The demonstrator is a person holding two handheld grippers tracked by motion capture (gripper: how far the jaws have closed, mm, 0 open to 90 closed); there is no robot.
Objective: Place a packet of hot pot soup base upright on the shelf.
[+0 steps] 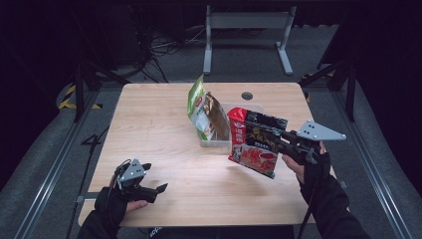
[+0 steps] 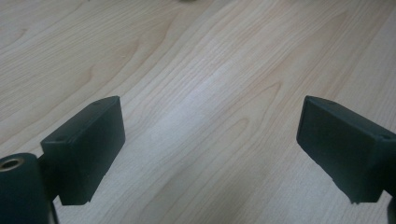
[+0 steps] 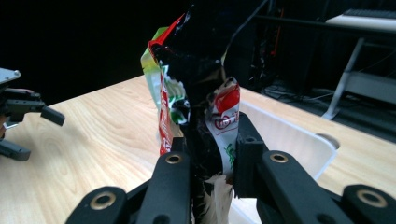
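Nearest the camera in the right gripper view, the right gripper (image 3: pixel 210 163) stood with its two black jaws pinched tight on one edge of a red and black snack bag (image 3: pixel 196 93), the crumpled film squeezed between the pads. Seen from the high view, that bag (image 1: pixel 255 142) hung clear of the wooden table (image 1: pixel 159 124), just in front of and partly over a clear plastic bin (image 1: pixel 219 142) at the table's middle. Its long axis ran steeply from the upper end, toward the far edge, down to the lower end, toward the person, with the printed face turned leftward and toward the camera. The right hand (image 1: pixel 311 162), in a black glove, came in from the lower right with the forearm raised off the table and the gripper aimed left at the bag. The left gripper (image 1: pixel 149 189) lay low near the front-left edge, held in a gloved left hand (image 1: pixel 117 201), its jaws spread wide with bare wood between them. A green and gold bag (image 1: pixel 203 112) stood upright in the bin. Light characters showed on the red bag's dark band, too small to read.
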